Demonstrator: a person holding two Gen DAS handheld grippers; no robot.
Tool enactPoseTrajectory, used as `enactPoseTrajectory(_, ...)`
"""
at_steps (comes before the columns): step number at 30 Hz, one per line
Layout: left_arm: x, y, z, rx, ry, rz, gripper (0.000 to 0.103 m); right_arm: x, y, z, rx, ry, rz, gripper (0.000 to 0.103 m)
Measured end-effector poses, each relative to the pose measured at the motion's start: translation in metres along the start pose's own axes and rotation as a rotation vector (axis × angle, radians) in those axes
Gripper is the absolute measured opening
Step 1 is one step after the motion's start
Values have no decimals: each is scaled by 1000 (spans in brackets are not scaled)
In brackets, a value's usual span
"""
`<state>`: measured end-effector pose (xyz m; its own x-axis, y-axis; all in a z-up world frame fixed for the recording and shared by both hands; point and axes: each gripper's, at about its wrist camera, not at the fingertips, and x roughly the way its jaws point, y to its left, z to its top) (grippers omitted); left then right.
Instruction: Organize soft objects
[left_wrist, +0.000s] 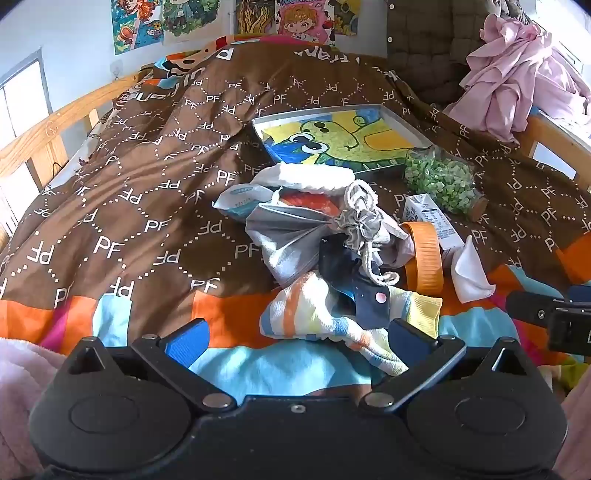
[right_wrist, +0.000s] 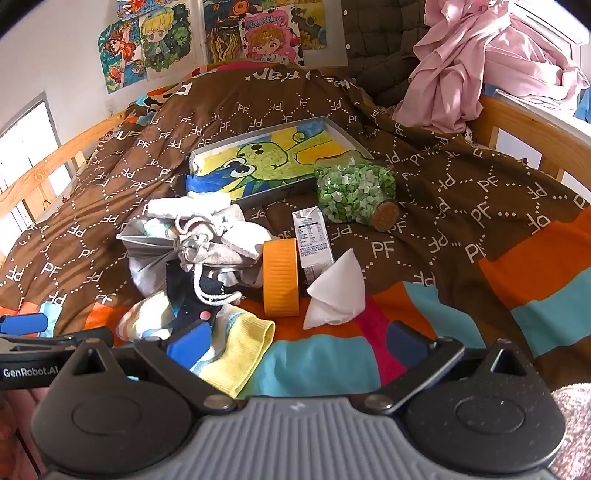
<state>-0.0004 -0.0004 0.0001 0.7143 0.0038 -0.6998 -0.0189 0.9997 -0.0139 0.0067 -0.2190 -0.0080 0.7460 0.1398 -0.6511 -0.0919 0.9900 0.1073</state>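
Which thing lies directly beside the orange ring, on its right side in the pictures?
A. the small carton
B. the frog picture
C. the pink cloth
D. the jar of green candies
A: the small carton lies right against the orange ring on its right.

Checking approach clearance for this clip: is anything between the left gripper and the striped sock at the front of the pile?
Nothing visible. The left gripper, jaws open, faces the striped sock directly. A navy cloth overlaps the sock's upper part, behind the near edge.
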Motion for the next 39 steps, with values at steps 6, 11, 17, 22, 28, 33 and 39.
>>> enactPoseTrajectory(6, -3, 3, -2, -3, -3, -4, 102, 0, 0, 0, 0, -1, 0, 103)
enactPoseTrajectory(11, 0, 0, 0, -1, 3, 0, 102, 0, 0, 0, 1, -2, 1, 103)
enactPoseTrajectory(17, 0, -1, 0, 3, 2, 3, 102, 0, 0, 0, 1, -2, 1, 103)
enactPoseTrajectory(22, 0, -1, 0, 3, 3, 3, 102, 0, 0, 0, 1, -2, 2, 103)
enactPoseTrajectory(28, 0, -1, 0, 3, 3, 3, 102, 0, 0, 0, 1, -2, 2, 103)
enactPoseTrajectory(33, 1, 0, -1, 2, 2, 2, 102, 0, 0, 0, 1, -3, 2, 103)
enactPoseTrajectory(39, 2, 0, -1, 2, 2, 2, 102, 0, 0, 0, 2, -2, 2, 103)
